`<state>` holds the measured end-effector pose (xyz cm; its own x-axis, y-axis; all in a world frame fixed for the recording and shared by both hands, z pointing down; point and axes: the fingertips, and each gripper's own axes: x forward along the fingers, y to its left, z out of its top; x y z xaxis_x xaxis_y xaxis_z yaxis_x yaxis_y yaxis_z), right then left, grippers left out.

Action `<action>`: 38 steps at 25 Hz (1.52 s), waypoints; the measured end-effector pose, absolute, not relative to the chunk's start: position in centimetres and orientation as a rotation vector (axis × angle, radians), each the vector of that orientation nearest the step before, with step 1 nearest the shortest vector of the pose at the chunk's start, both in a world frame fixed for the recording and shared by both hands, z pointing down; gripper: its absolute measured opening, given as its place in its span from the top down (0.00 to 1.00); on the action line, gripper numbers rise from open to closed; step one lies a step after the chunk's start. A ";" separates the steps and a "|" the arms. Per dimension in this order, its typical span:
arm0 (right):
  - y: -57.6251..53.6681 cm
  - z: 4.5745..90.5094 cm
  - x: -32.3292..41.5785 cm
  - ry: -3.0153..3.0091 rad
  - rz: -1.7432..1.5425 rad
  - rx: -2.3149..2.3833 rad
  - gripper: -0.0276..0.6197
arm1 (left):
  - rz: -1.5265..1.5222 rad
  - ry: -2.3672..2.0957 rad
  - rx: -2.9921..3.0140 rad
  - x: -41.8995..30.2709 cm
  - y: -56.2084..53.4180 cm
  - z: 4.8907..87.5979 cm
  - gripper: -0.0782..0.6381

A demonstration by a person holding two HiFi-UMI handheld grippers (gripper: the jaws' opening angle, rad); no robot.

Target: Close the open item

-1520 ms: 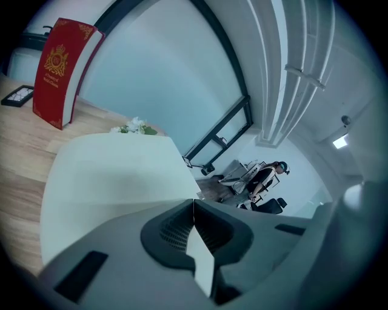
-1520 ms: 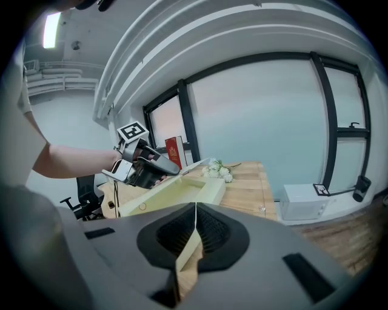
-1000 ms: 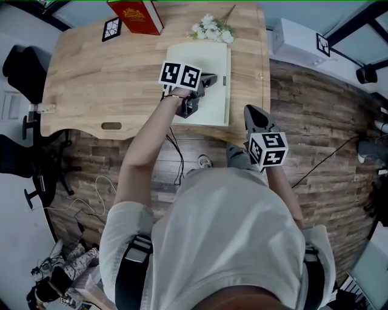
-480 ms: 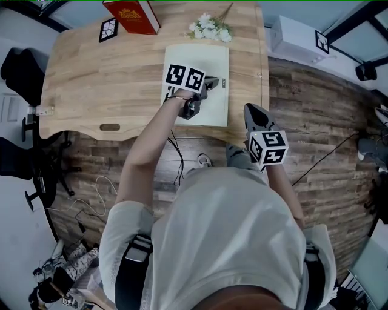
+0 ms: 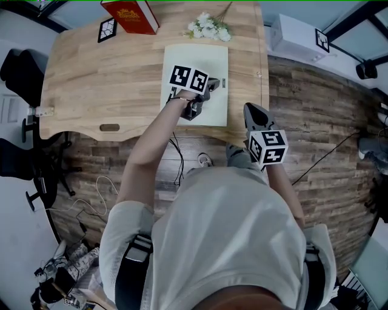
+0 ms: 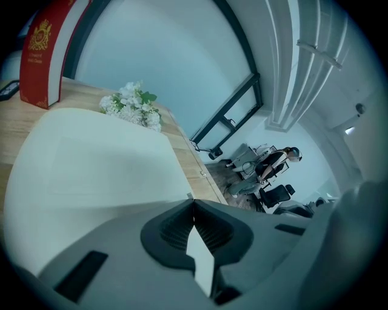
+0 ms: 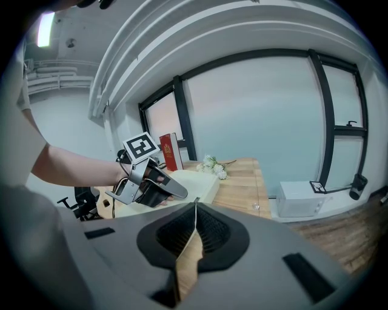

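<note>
A flat, pale cream box (image 5: 194,57) lies on the wooden table (image 5: 91,79), its lid down and level. My left gripper (image 5: 213,83) rests on top of the lid near its right edge, jaws shut with nothing between them. In the left gripper view the lid (image 6: 91,175) fills the space just under the closed left gripper (image 6: 193,200). My right gripper (image 5: 250,109) hangs off the table's near right corner, apart from the box, jaws shut and empty. The right gripper view looks past the right gripper (image 7: 195,204) at the box (image 7: 197,181) and the left gripper (image 7: 182,194) on it.
A red book (image 5: 130,15) stands at the table's far edge, with a square marker tag (image 5: 107,29) to its left. White flowers (image 5: 211,27) lie just beyond the box. A white unit (image 5: 297,39) sits on the floor at the right, an office chair (image 5: 18,72) at the left.
My left gripper has shifted slightly to the right and sunk lower onto the lid. The right gripper has stayed where it was.
</note>
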<state>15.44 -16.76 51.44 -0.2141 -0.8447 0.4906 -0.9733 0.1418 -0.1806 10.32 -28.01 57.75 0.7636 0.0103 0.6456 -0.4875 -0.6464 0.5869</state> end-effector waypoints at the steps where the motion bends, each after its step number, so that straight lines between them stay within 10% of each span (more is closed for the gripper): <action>1: -16.8 51.5 15.5 -2.149 0.680 1.771 0.93 | 0.806 -0.358 2.156 10.4 -27.9 57.9 0.86; 38: -17.0 51.8 14.8 -2.164 0.694 1.758 0.93 | 0.970 -0.482 2.117 11.0 -28.0 60.3 0.87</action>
